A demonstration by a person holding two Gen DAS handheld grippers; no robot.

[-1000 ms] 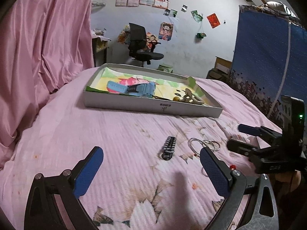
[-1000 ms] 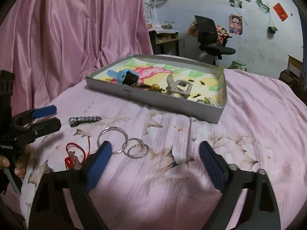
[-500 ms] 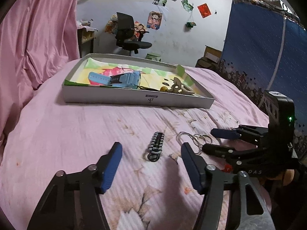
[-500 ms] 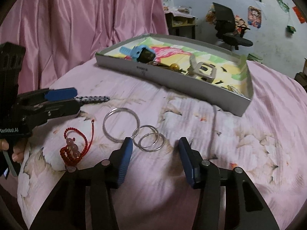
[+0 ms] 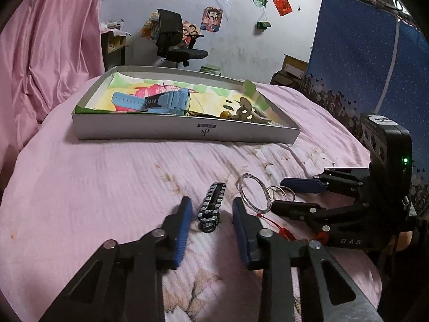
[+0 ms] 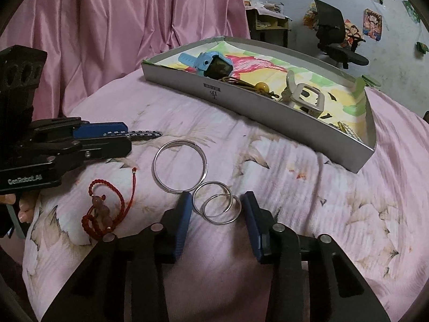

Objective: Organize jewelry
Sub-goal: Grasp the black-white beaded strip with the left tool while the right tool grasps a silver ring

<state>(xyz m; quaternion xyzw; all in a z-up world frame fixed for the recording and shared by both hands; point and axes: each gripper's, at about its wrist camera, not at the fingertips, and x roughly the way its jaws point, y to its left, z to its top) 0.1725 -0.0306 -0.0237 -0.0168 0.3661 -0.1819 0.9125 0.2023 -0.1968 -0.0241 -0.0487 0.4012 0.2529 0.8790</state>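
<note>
Left wrist view: left tool (image 5: 211, 214), part open and empty, straddles the braided bracelet (image 5: 211, 207), long axis pointing straight ahead.

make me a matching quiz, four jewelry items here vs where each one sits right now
Items:
1 blue watch
2 braided bracelet
3 small rings
4 red bracelet

Places:
a between the right gripper fingers
b in the box
c on the bedspread, no fingers around it
d between the left gripper fingers

Pairs: 1-b, 2-d, 3-a, 4-c
</note>
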